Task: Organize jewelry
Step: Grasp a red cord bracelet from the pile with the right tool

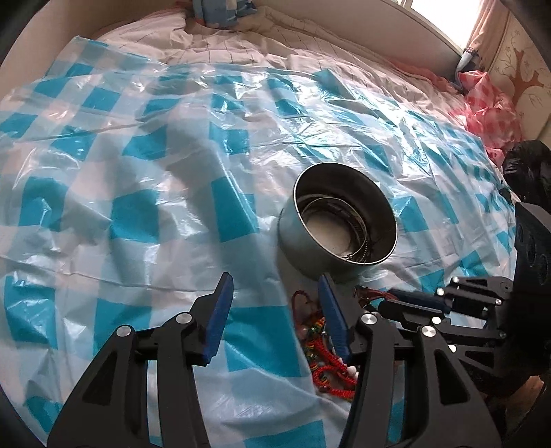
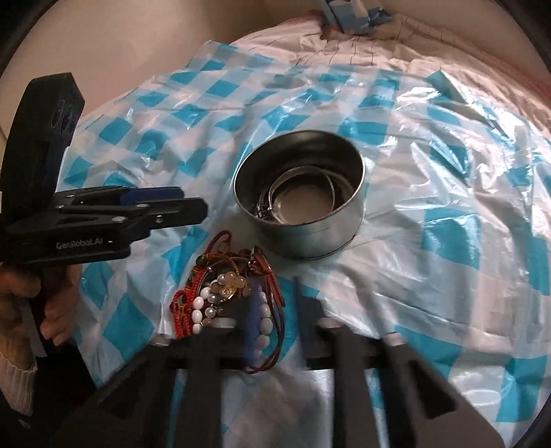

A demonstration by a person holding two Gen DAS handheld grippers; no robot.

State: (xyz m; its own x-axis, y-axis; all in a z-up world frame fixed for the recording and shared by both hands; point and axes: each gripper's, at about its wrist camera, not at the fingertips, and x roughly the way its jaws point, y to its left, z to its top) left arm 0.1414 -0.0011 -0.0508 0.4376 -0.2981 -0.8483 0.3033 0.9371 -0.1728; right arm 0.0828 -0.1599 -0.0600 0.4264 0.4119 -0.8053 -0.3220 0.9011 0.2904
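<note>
A round metal tin point(image 1: 339, 220) point(image 2: 299, 203) sits on the blue-and-white checked plastic sheet point(image 1: 137, 193) and holds metal bangles point(image 2: 303, 193). A heap of jewelry point(image 2: 227, 289), with red cords, white beads and brown strings, lies just in front of the tin; it also shows in the left wrist view point(image 1: 320, 348). My left gripper point(image 1: 275, 310) is open, its right finger beside the heap. My right gripper point(image 2: 275, 310) is open and blurred, its fingers at the heap's near right side, over a brown cord and white beads. The right gripper point(image 1: 409, 299) shows at the heap's far side in the left wrist view.
The sheet lies crumpled over a pink checked bed cover point(image 1: 241, 44). A pink plastic bag point(image 1: 489, 107) and a black bag point(image 1: 527, 165) lie at the right. A curved headboard point(image 1: 378, 20) runs behind. My hand point(image 2: 27, 303) holds the left gripper point(image 2: 165, 203).
</note>
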